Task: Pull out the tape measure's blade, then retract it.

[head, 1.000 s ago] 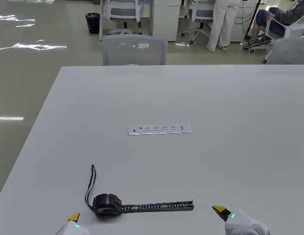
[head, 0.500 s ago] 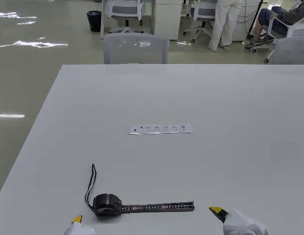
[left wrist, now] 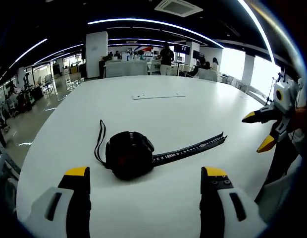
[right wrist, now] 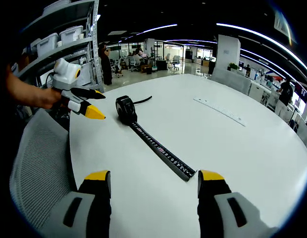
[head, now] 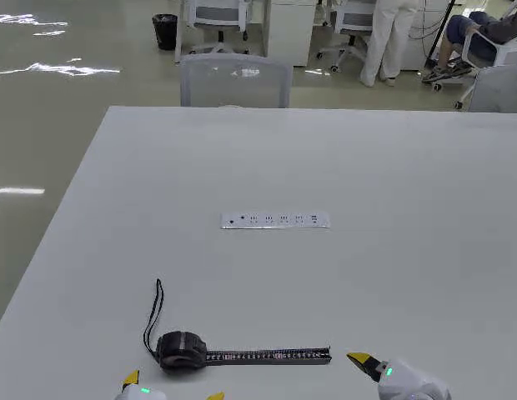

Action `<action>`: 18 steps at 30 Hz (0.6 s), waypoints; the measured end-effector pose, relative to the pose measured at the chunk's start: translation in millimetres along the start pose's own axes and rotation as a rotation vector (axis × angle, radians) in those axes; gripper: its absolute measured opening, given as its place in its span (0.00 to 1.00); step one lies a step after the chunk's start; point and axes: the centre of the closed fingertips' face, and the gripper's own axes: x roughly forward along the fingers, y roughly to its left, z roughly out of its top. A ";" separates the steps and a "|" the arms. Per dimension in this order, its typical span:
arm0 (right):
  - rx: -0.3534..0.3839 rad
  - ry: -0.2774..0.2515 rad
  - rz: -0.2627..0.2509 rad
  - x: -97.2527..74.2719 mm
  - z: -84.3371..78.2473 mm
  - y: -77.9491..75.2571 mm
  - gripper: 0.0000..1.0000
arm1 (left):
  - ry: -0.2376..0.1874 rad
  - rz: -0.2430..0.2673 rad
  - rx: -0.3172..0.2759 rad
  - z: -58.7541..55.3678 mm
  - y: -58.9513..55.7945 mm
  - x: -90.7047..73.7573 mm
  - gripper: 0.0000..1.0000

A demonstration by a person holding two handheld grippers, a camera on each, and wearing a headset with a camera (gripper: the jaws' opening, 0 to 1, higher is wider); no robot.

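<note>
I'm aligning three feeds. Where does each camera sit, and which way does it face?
Head view: headset, looking down at the tape measure; left gripper and right gripper at bottom.
Left gripper view: rides it, faces the case between open jaws.
Right gripper view: rides it, faces along the blade between open jaws.
Shared: each shows the other gripper.

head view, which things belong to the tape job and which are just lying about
Job: tape measure, its pulled-out blade, left gripper, right gripper, both open.
Lying about: power strip, chair behind the table.
</note>
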 end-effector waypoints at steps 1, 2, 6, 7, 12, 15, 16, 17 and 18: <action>-0.005 0.002 0.005 1.0 -0.8 -0.9 0.71 | -0.002 0.006 0.002 0.6 0.4 1.3 0.90; -0.014 0.006 0.010 3.0 -3.0 -3.1 0.70 | -0.003 0.011 0.005 1.2 0.5 3.1 0.89; -0.035 0.016 0.034 6.7 -6.6 -8.6 0.68 | -0.011 0.024 0.005 3.6 1.5 8.1 0.87; -0.043 0.012 0.042 8.0 -6.4 -10.4 0.67 | -0.024 0.029 -0.004 5.9 2.0 8.9 0.87; -0.058 0.008 0.080 11.9 -5.3 -18.1 0.62 | -0.042 0.059 -0.019 8.9 5.2 15.1 0.86; -0.062 0.013 0.089 15.7 -6.3 -25.4 0.60 | -0.042 0.074 -0.038 8.9 6.0 19.0 0.83; -0.068 0.013 0.094 16.5 -6.6 -27.0 0.59 | -0.042 0.079 -0.040 8.8 6.3 20.2 0.82; -0.075 0.014 0.102 17.6 -6.9 -29.6 0.57 | -0.042 0.085 -0.057 8.4 6.5 22.3 0.82; -0.080 0.016 0.107 17.8 -6.9 -31.1 0.55 | -0.041 0.089 -0.068 8.0 6.7 23.8 0.81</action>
